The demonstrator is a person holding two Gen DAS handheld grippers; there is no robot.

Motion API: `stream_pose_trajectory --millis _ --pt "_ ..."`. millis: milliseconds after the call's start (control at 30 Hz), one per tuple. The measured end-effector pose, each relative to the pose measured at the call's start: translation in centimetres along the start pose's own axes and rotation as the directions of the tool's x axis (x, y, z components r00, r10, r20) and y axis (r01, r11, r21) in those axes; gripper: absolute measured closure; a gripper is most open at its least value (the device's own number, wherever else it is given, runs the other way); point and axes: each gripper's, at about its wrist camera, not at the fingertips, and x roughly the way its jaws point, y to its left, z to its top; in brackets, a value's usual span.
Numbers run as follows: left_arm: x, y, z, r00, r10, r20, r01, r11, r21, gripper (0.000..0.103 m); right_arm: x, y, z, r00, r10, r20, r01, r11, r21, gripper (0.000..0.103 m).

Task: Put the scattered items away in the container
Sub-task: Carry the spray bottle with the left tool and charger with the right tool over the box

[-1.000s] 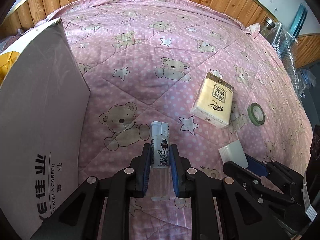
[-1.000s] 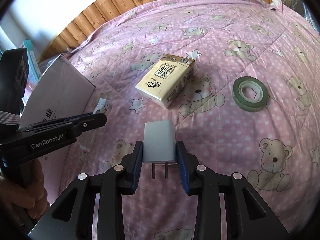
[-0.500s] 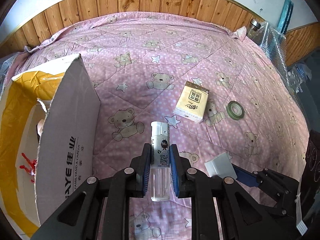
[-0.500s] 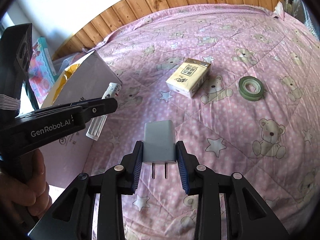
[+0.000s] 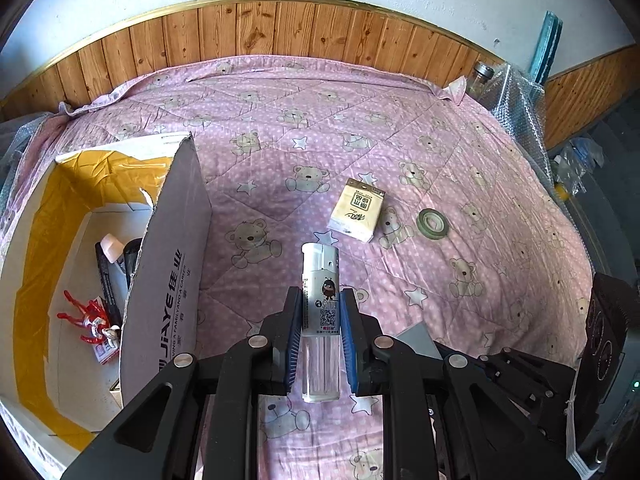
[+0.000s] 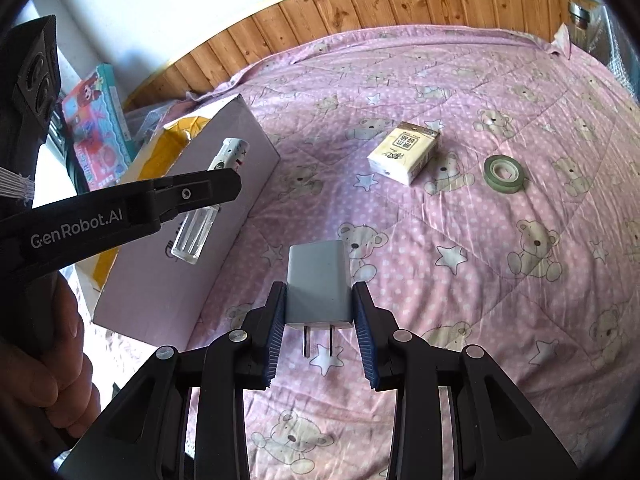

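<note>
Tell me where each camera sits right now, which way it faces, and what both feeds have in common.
Left wrist: on the left gripper, looking along its jaws shut on the lighter, across the pink quilt; cardboard box at left, right gripper's frame at lower right.
Right wrist: on the right gripper, jaws shut on the charger plug, facing the same quilt; left gripper and a hand at left.
Shared: box, lighter, tissue pack, tape roll.
</note>
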Motion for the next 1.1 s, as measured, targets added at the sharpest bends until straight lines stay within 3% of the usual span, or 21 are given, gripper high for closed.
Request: stream_pose_trajectory --millis 1100 --pt "-8.0 1.7 -2.5 0.988 -0.072 0.138 0.079 0.996 -0.049 0.084 -4.4 6.3 -2.5 1.0 0.001 0.026 0.002 0.995 -0.101 0.068"
